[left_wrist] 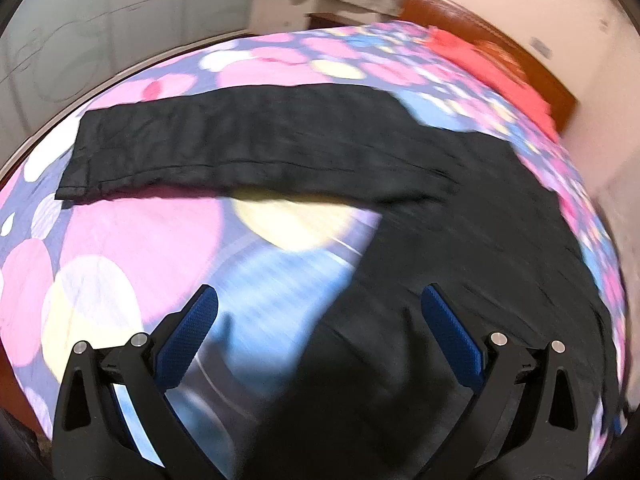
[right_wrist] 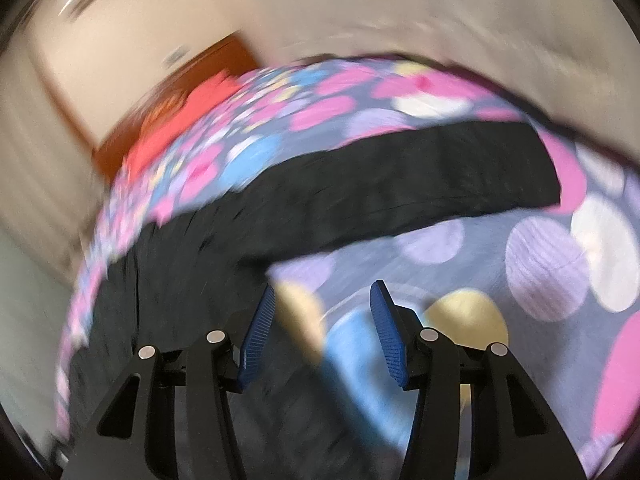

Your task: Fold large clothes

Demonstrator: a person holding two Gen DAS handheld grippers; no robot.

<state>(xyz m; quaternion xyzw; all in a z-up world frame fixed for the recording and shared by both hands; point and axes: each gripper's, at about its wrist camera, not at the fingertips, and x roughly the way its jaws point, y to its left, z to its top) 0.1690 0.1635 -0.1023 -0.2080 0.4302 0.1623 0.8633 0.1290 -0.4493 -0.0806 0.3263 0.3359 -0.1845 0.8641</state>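
A pair of black trousers (left_wrist: 280, 140) lies spread on a bed with a pink, blue and yellow spotted cover (left_wrist: 132, 240). One leg stretches to the left, the wider part runs down to the lower right. My left gripper (left_wrist: 318, 300) is open and empty, above the trousers' near edge. In the right wrist view the trousers (right_wrist: 360, 184) run from the lower left to the upper right. My right gripper (right_wrist: 322, 294) is open and empty, above the bed cover (right_wrist: 540, 264) beside the cloth edge. Both views are blurred.
A red pillow or cloth (left_wrist: 500, 72) lies at the bed's head by a wooden headboard (left_wrist: 480, 36); it also shows in the right wrist view (right_wrist: 176, 136). A pale wardrobe (left_wrist: 80, 40) and walls surround the bed.
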